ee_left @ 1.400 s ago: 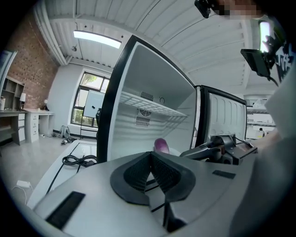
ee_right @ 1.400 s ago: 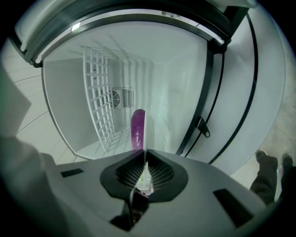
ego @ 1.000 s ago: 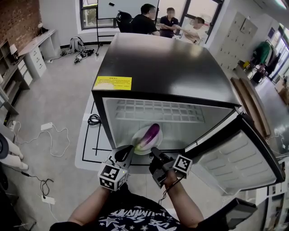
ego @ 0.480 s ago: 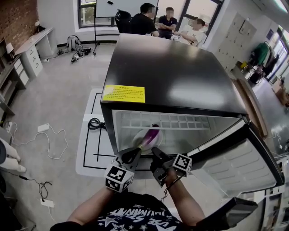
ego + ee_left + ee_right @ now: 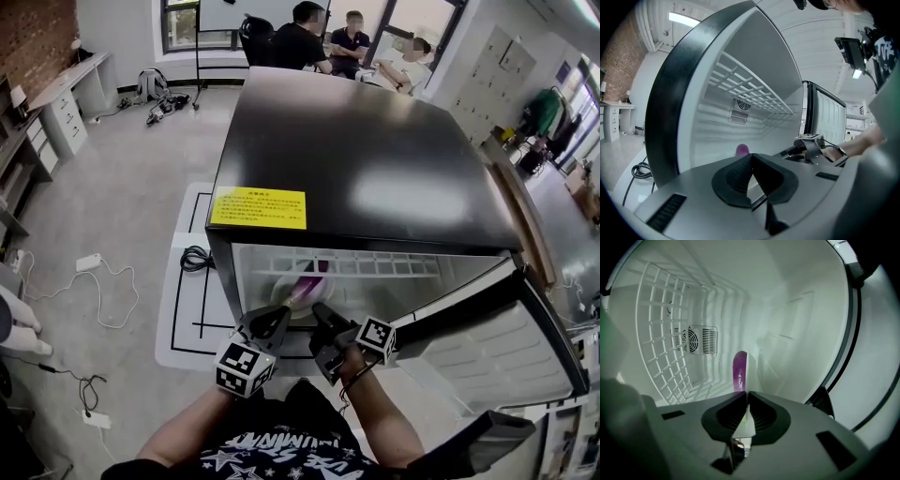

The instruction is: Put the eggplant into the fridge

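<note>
The black fridge [image 5: 356, 150] stands with its door [image 5: 487, 347] swung wide to the right. The eggplant [image 5: 309, 279] lies on a white plate [image 5: 284, 298] just inside the fridge's mouth, under the wire shelf [image 5: 375, 262]. The person holds the plate by its near rim. The left claw [image 5: 274, 322] is closed on that rim, and the right claw [image 5: 322, 326] pinches it just beside. Both reach in at the fridge's front edge, with the purple tip pointing toward the back wall.

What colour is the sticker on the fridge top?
The sticker is yellow; the head view shows it best.
</note>
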The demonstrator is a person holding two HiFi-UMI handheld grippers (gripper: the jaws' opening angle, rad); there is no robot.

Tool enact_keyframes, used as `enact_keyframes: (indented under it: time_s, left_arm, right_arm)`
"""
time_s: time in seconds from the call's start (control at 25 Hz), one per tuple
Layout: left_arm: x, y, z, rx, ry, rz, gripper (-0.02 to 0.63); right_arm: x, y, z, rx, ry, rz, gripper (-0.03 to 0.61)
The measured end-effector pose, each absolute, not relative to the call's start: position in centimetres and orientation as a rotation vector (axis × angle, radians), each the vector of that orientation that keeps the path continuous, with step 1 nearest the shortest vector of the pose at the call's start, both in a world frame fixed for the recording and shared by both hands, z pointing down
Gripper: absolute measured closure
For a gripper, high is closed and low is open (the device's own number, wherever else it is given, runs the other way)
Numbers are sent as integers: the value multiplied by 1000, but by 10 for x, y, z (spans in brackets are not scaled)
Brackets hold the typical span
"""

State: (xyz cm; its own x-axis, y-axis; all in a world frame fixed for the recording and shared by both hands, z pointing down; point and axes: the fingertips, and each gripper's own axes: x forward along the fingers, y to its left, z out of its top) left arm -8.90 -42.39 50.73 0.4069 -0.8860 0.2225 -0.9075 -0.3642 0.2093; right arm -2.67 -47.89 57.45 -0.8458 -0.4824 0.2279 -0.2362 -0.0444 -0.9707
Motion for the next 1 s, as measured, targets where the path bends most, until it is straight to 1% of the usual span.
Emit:
enact_keyframes:
  time_s: [0.52, 1.0]
  left_arm:
    - [-88, -444, 514, 2231, -1715, 138, 604]
    - [-88, -451, 513, 2158, -1801, 124, 604]
  right_arm:
    - [-27, -500, 594, -732, 2062, -2129, 555]
    - [-25, -511, 608, -793, 2057, -2201, 556]
